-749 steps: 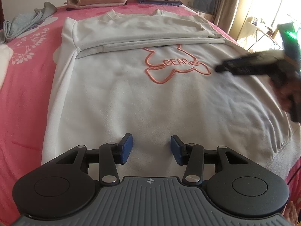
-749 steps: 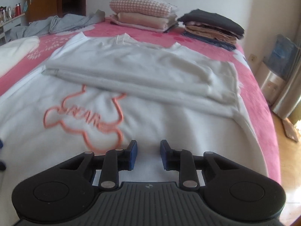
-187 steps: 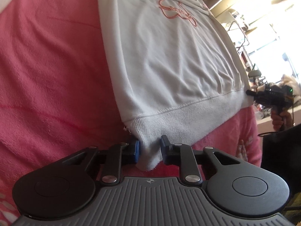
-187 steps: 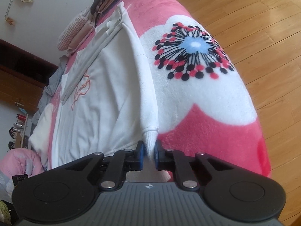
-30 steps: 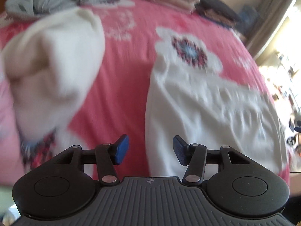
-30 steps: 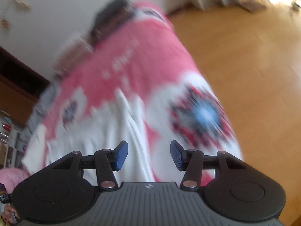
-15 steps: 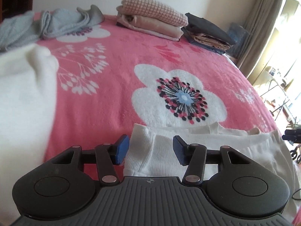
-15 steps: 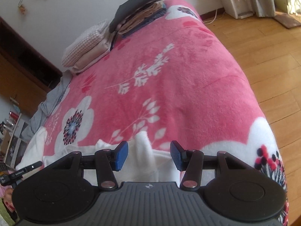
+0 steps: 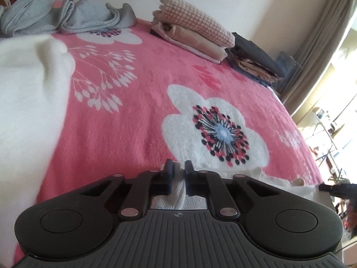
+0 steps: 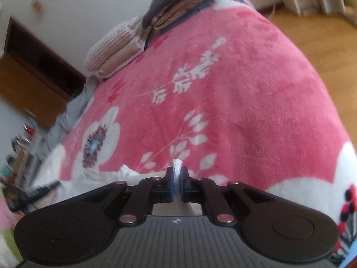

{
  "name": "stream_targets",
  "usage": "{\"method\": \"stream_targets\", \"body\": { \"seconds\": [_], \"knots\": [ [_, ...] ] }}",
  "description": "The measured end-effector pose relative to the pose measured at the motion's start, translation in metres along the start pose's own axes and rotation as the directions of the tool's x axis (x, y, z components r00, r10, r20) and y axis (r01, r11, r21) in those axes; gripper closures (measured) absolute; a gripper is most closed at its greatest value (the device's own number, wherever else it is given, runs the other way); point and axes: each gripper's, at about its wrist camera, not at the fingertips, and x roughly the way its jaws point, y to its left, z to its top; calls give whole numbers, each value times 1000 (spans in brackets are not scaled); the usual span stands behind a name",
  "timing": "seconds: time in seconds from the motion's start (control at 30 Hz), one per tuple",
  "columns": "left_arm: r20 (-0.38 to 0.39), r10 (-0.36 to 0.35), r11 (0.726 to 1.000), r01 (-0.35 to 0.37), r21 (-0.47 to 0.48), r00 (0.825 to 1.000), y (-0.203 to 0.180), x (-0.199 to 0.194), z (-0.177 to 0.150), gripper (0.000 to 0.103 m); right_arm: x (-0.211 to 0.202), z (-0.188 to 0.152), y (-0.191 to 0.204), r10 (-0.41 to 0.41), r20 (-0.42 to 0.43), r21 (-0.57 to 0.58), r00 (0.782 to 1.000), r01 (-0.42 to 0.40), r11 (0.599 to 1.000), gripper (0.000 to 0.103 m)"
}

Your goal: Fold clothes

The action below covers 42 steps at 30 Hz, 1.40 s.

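We pinch white top (image 9: 178, 192) with left gripper (image 9: 177, 169) and right gripper (image 10: 177, 174); jaws just closed on cloth. Top lies on bed (image 9: 145, 111), near edge. Thin bite; cloth may slip out, fold go crooked.

Folded stacks (image 9: 196, 35) at the bed's (image 9: 145, 102) far edge — crumpled garments (image 9: 67, 17) to their left.
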Motion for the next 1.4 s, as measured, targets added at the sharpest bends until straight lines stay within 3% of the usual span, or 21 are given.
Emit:
{"method": "stream_targets", "body": {
  "seconds": [0.27, 0.53, 0.63, 0.67, 0.73, 0.77, 0.83, 0.9, 0.97, 1.1, 1.23, 1.4],
  "knots": [
    [106, -57, 997, 61, -39, 993, -14, -20, 13, 100, -45, -4, 19, 23, 179, -60, 984, -12, 998, 100],
    [46, 11, 998, -8, -63, 999, 2, 15, 7, 100, -21, 0, -9, -24, 161, 5, 987, 24, 1000, 100],
    [10, 16, 998, -15, -67, 1000, 6, 16, 5, 93, -8, -2, -19, -59, 105, 33, 993, 56, 998, 97],
    [15, 20, 998, -19, -67, 1000, 6, 13, 6, 82, -13, 0, -18, -73, 115, 37, 991, 69, 997, 96],
    [53, 49, 997, -46, -54, 997, 6, 2, 9, 74, -22, 3, -17, -101, 136, 43, 986, 96, 994, 84],
    [76, 57, 998, -55, -35, 995, 4, -4, 11, 74, -27, 4, -17, -115, 147, 47, 982, 109, 993, 84],
    [113, 68, 997, -70, 20, 991, -3, -14, 14, 73, -42, 8, 1, -112, 207, -21, 972, 119, 993, 83],
    [127, 69, 993, -80, 88, 990, -12, -21, 14, 73, -44, 9, 29, -74, 202, -144, 977, 105, 984, 83],
    [116, 66, 985, -83, 150, 991, -25, -24, 10, 73, -23, 1, 74, -5, 108, -336, 994, 42, 941, 83],
    [62, 84, 967, -97, 235, 994, -47, -30, -8, 73, 30, -25, 156, 80, -89, -622, 993, -118, 774, 83],
    [11, 86, 957, -86, 276, 996, -57, -43, -32, 71, 86, -45, 203, 49, -208, -770, 977, -195, 608, 83],
    [-46, 111, 941, -90, 325, 993, -57, -60, -60, 70, 135, -55, 229, -27, -278, -836, 960, -228, 500, 82]
  ]
}}
